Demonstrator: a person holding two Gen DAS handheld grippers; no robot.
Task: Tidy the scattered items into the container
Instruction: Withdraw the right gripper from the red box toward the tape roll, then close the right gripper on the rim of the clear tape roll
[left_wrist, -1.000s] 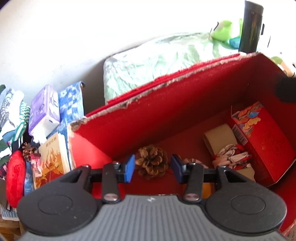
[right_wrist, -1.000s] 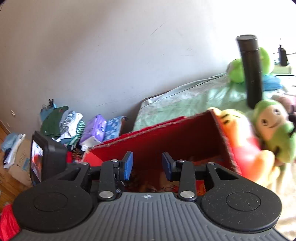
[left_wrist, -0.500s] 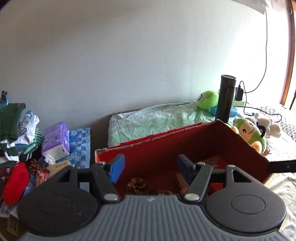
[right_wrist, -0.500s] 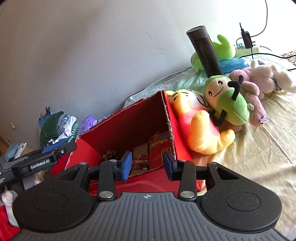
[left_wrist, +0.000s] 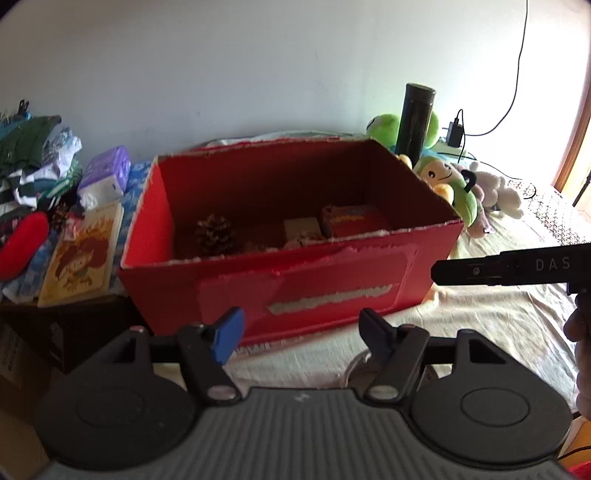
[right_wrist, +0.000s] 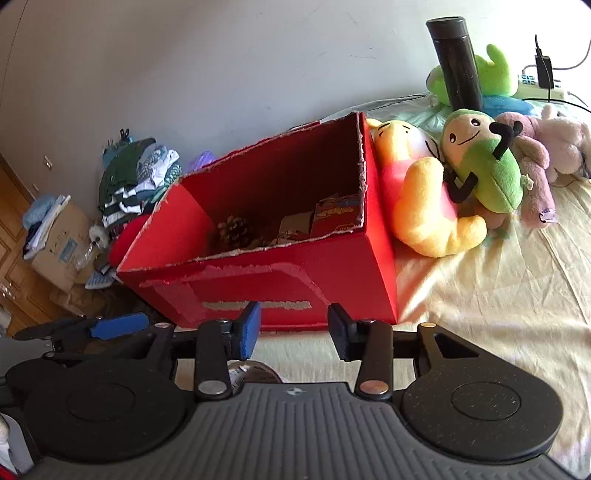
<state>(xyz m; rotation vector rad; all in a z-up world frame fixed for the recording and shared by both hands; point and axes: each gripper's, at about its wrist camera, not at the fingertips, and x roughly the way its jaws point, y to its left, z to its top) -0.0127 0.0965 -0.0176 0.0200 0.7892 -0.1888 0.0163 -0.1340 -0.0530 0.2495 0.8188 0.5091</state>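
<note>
The red cardboard box (left_wrist: 295, 280) stands on the bed, and in it lie a pine cone (left_wrist: 215, 234), a beige roll (left_wrist: 301, 230) and a red patterned packet (left_wrist: 354, 221). My left gripper (left_wrist: 301, 332) hovers in front of the box's near wall. Its jaws are opening and nothing is between them. My right gripper (right_wrist: 294, 328) is also before the near wall, jaws opening and empty. A yellow plush (right_wrist: 424, 206), a green plush (right_wrist: 484, 166) and a pink plush (right_wrist: 535, 162) lie against the box's right side. A round item (right_wrist: 251, 373) shows partly under my fingers.
A tall black flask (right_wrist: 456, 62) and a green frog plush (right_wrist: 491, 74) stand at the wall behind the toys. Left of the box lie a book (left_wrist: 81, 254), a purple tissue pack (left_wrist: 105, 177) and piled clothes (right_wrist: 136, 177). The yellow sheet (right_wrist: 498, 295) stretches right.
Both grippers have drawn back from the box. The left one was over its inside and now faces its outer near wall. Both pairs of jaws stand wider.
</note>
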